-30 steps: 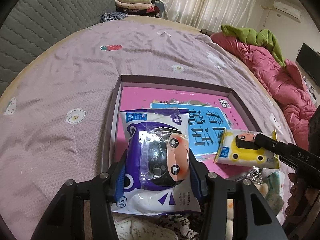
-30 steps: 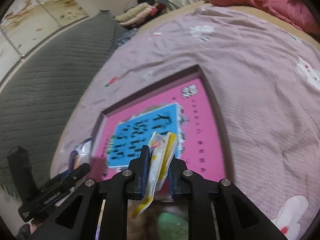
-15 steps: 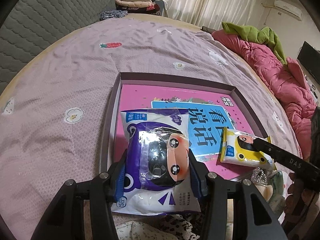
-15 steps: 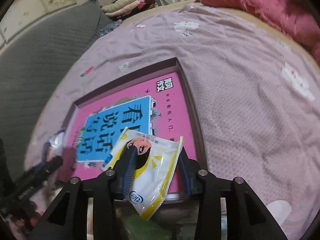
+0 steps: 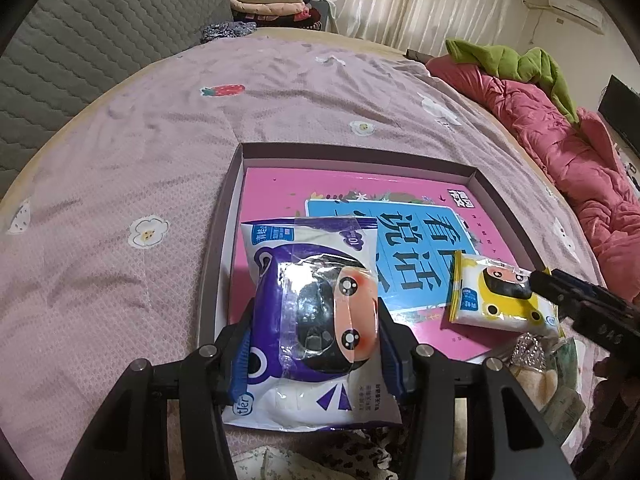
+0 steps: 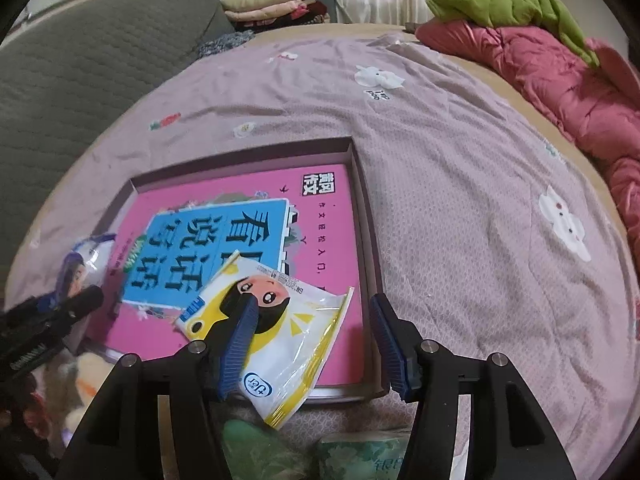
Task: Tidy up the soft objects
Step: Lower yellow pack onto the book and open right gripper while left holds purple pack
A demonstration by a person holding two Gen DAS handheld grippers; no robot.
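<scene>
The left gripper (image 5: 316, 344) squeezes a soft purple and white tissue pack with a cartoon face (image 5: 316, 312) between its blue pads, above the near left corner of the shallow brown box tray (image 5: 360, 152) on the pink bedsheet (image 5: 120, 160). The right gripper (image 6: 314, 332) is opening its jaws. The yellow and white tissue pack (image 6: 280, 336) lies between them on the pink book (image 6: 328, 248) inside the tray, touching only the left pad.

The purple-and-white tissue pack (image 5: 316, 312) bore a peach cartoon face. The yellow-and-white pack (image 6: 276, 320) showed a black-haired face. The pink book (image 6: 320, 240) carried a blue panel with black characters. Far right, the quilt (image 6: 560, 80) was red.
</scene>
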